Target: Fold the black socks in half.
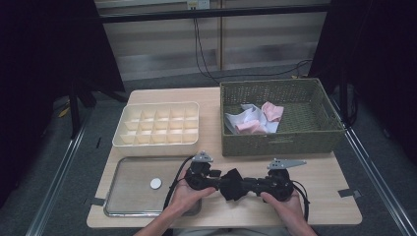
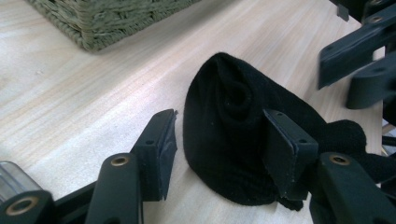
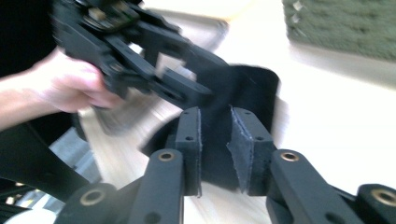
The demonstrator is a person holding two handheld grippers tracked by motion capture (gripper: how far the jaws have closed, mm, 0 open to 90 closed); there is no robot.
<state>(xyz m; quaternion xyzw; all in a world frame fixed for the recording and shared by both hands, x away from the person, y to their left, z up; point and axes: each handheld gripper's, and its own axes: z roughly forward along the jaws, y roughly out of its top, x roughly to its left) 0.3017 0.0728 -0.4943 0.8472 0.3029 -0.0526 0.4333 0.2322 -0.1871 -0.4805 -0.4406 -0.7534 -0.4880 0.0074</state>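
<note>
Wooden table is carrying all the work, with dark space around it and a grey floor behind. One black sock is lying near the front edge of the table, between the two grippers, and its long axis is running left to right, along the line from one hand to the other. The right gripper is pinching one end of the sock between its pads, so this claw is clenched on the cloth. The left gripper is standing released: its jaws are spread on both sides of the rounded, rolled end, one pad is lying against the cloth and the other is apart from it. I am judging that the coming move depends on this: the free end is lying just in front of the left gripper, which is the nearer one to take it. Counting outward, one flat metal tray with one small white disc is sitting at the front left, one white divided box is standing behind it, and one woven basket at the back right is holding a few pink and white cloths.
</note>
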